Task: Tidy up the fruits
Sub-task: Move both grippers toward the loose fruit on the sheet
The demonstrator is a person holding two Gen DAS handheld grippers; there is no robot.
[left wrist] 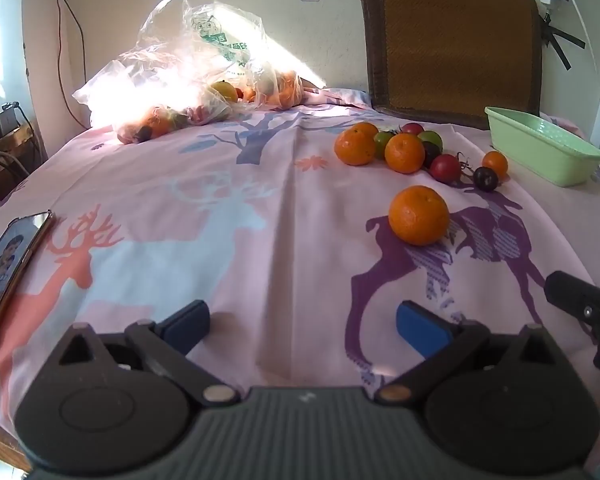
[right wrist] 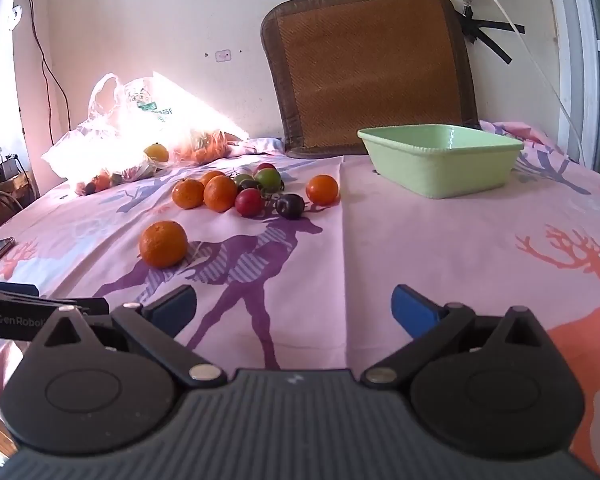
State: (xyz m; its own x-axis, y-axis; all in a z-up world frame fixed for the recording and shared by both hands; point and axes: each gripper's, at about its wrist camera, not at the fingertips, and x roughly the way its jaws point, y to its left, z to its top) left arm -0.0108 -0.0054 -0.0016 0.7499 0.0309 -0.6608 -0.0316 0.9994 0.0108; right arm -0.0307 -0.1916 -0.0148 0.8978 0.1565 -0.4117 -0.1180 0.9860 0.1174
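bed (right wrist: 440,248), pink deer-print sheet | on it: loose oranges (right wrist: 163,243), tomatoes (right wrist: 248,202), green tub (right wrist: 440,176), plastic bag (left wrist: 179,60), phone (left wrist: 7,264)

We note a pink bedsheet (left wrist: 291,168) printed with deer and trees, covering the surface across both views. A phone (left wrist: 7,272) lies flat at the left edge of the left wrist view, screen lit. A brown woven mat (right wrist: 368,68) leans upright against the cream wall (right wrist: 159,12) at upper centre of the right wrist view. Black tape strips (right wrist: 490,38) and white cables (right wrist: 512,20) sit at upper right. A dark cord (left wrist: 69,12) runs down the wall at upper left.
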